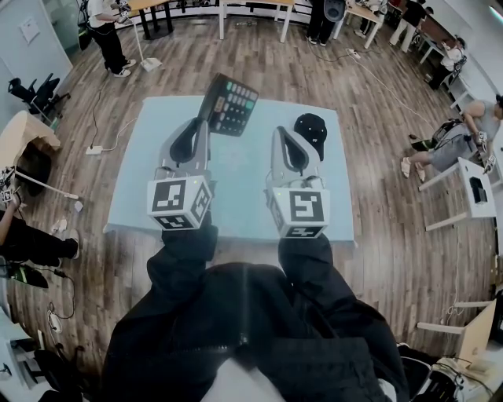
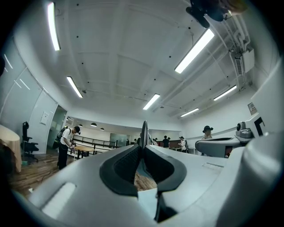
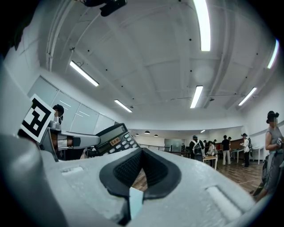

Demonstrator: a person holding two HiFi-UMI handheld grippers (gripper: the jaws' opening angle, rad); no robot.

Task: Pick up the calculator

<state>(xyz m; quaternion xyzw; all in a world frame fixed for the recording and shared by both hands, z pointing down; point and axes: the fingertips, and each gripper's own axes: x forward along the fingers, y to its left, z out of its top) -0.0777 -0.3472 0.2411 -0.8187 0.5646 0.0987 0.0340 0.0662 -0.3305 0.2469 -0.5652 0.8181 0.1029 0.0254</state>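
Note:
The calculator [image 1: 229,104], dark with coloured keys, is held up tilted over the far edge of the pale blue table [image 1: 134,196]. My left gripper [image 1: 206,119] is shut on its near left edge. In the left gripper view the calculator [image 2: 144,133] shows edge-on as a thin dark blade between the closed fingertips of the left gripper [image 2: 143,148]. In the right gripper view the calculator [image 3: 113,139] appears at the left, its keys facing the camera, with the left gripper [image 3: 75,141] clamped on it. My right gripper [image 1: 280,129] [image 3: 142,150] is beside it to the right, jaws together with nothing between them.
A black cap [image 1: 311,129] lies on the table just right of the right gripper. The table stands on a wooden floor with cables [image 1: 102,133] at the left. Several people [image 1: 106,31] and other tables [image 1: 251,9] are at the room's far side and right.

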